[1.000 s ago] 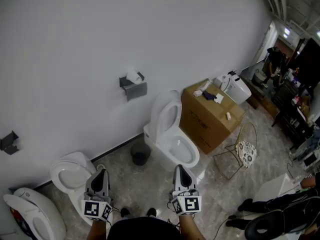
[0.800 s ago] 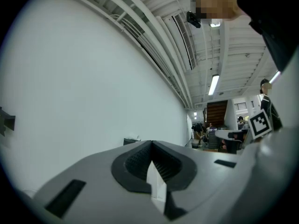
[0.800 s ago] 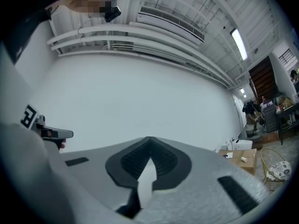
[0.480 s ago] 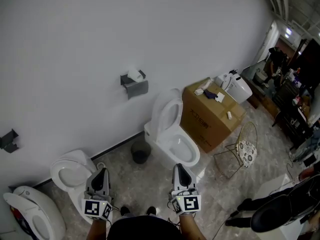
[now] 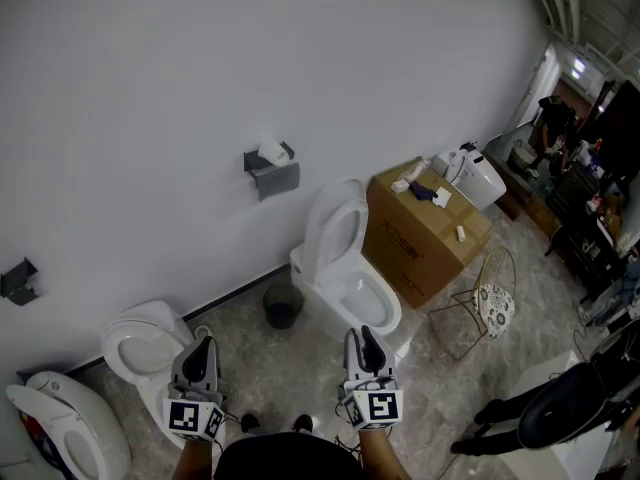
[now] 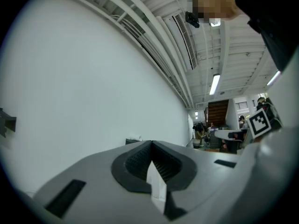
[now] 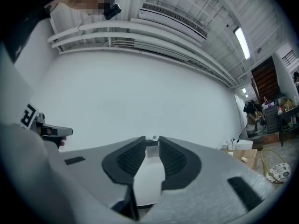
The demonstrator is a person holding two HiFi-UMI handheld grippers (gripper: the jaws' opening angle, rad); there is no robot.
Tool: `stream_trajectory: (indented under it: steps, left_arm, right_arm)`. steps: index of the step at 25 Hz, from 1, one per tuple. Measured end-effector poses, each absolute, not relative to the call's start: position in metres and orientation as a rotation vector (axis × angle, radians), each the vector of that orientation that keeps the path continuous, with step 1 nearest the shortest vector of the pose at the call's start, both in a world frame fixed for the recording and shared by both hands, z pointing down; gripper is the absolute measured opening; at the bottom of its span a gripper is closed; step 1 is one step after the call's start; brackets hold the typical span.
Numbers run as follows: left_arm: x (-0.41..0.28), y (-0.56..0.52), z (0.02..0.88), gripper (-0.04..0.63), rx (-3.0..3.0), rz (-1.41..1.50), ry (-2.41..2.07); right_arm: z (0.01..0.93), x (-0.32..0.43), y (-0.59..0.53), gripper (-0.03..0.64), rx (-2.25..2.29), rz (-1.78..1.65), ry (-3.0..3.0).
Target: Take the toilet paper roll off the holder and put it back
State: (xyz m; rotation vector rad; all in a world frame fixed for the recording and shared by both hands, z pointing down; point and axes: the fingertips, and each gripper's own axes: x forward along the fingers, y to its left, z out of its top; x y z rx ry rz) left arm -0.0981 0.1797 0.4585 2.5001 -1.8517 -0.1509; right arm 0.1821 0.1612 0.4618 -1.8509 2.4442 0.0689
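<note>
left hand-held gripper [image 5: 203,346] clenched; right hand-held gripper [image 5: 363,336], empty, has just been opening its jaws: that narrow, it could knock the toilet paper roll [image 5: 268,152] down.

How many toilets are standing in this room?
3 for sure: the middle toilet below the paper holder, the left toilet by the wall, the corner toilet at bottom left. The white fixture behind the cardboard box may be a fourth.
</note>
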Motion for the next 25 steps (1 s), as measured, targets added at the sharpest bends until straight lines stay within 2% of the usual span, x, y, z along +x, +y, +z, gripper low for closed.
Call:
stream_trajectory:
  steps: [9, 19, 25]
  left_arm:
    - [-0.099, 0.175, 0.461, 0.003, 2.506, -0.14, -1.856]
    - [-0.102, 0.174, 0.461, 0.003, 2.5, -0.14, -1.856]
    - [-0.105, 0.174, 0.459, 0.003, 2.488, -0.159, -1.859]
  right_arm:
    - [0.461, 0.182, 0.155, 0.18, -1.825, 0.014, 2.439]
    - [0.452, 0.172, 0.152, 0.275, -1.798, 0.029, 2.453]
    - [0.446, 0.172, 0.152, 0.392, -1.777, 0.061, 2.441]
